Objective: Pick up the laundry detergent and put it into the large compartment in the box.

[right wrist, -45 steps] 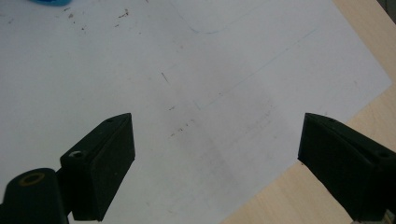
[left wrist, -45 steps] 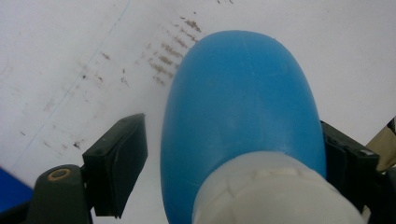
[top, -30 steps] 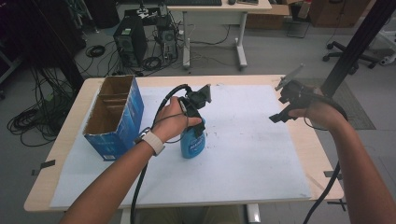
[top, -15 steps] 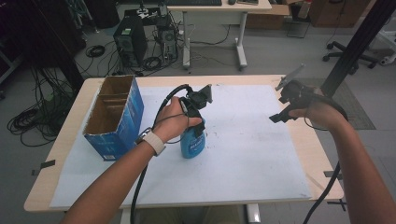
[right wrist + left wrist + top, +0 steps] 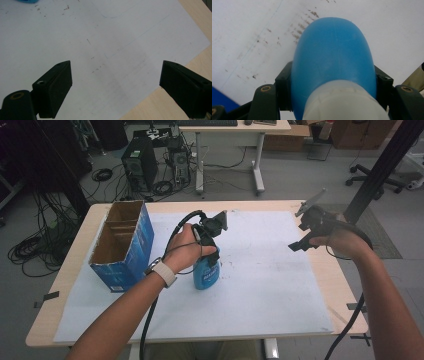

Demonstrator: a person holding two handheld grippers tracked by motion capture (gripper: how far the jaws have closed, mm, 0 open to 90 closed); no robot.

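Left gripper point(image 5: 212, 251), seen from the high view, stands over the blue bottle point(image 5: 206, 272) near the middle of the white sheet point(image 5: 270, 285) that covers the wooden table point(image 5: 345, 285); the bottle stands upright, just right of the blue cardboard box point(image 5: 122, 247), with a clear gap between the two; the box is open at the top, its brown inner dividers showing. In the left gripper view the bottle's blue body point(image 5: 332, 57) lies between the two black jaws, a pad pressing each flank; the jaws have just been closing and are now clamped on the bottle; a whitish band of the bottle point(image 5: 345, 102) fills the lower foreground, and the sheet beyond it carries small brown specks. Right gripper point(image 5: 302, 234) is held in the air over the right part of the sheet, well apart from the bottle; in the right gripper view point(image 5: 115, 87) its jaws stand wide apart with nothing between them, bare sheet and a strip of table edge visible beyond. Black cables trail from both grippers toward the near edge of the table; a watch point(image 5: 164, 271) sits on the left wrist.
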